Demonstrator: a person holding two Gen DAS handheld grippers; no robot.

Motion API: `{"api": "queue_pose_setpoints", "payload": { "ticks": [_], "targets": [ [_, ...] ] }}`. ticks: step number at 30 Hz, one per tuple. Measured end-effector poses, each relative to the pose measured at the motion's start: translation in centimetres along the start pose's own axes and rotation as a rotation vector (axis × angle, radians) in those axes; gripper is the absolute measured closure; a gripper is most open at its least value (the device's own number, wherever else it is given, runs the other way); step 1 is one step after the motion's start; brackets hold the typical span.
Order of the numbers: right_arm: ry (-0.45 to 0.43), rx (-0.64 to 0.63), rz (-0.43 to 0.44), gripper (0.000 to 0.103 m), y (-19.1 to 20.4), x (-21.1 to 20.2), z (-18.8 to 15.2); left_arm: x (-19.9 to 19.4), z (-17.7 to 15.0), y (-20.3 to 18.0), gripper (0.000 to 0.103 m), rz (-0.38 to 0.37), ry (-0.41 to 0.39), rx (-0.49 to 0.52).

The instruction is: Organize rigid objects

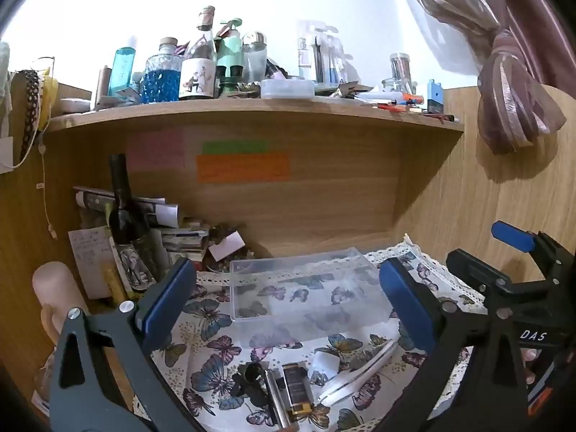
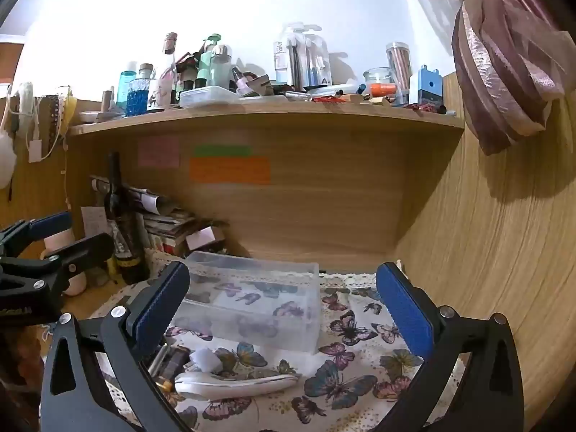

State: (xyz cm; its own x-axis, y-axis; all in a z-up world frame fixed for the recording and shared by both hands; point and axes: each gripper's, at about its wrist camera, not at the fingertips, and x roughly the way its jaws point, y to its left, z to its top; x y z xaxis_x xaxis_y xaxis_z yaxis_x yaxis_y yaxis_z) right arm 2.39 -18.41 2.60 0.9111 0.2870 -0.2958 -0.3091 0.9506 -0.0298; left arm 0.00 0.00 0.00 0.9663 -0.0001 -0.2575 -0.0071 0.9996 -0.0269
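A clear plastic box (image 1: 306,288) (image 2: 252,298) stands empty on the butterfly cloth (image 1: 216,352) (image 2: 345,370). In front of it lie small objects: a white curved handle tool (image 1: 356,374) (image 2: 237,383), a dark lipstick-like tube with a gold end (image 1: 297,388) (image 2: 172,363), a silver stick (image 1: 275,396), a black clip (image 1: 252,378) and a small white block (image 1: 325,361) (image 2: 207,360). My left gripper (image 1: 288,298) is open and empty above them. My right gripper (image 2: 284,309) is open and empty, to the right of the left one (image 2: 46,252).
A dark wine bottle (image 1: 124,208) (image 2: 122,230) and stacked books and papers (image 1: 162,230) stand at the back left. A wooden shelf (image 1: 252,108) above is crowded with bottles and jars. A wooden wall (image 2: 504,270) and a hanging curtain knot (image 1: 514,100) are at right.
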Motion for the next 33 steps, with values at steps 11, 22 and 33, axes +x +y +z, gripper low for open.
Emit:
{"api": "queue_pose_setpoints", "payload": {
  "ticks": [11,22,33],
  "targets": [
    [0.011,-0.004,-0.003,0.000,0.58,0.26,0.23,0.52,0.26,0.44,0.000,-0.009,0.001,-0.003],
    [0.016,0.030,0.019,0.000,-0.11,0.58,0.09,0.50,0.04,0.30,0.000,-0.007,-0.006,0.003],
    [0.012,0.035,0.014,0.000,0.38,0.60,-0.05,0.56,-0.04,0.28,0.000,-0.007,-0.008,0.004]
  ]
}}
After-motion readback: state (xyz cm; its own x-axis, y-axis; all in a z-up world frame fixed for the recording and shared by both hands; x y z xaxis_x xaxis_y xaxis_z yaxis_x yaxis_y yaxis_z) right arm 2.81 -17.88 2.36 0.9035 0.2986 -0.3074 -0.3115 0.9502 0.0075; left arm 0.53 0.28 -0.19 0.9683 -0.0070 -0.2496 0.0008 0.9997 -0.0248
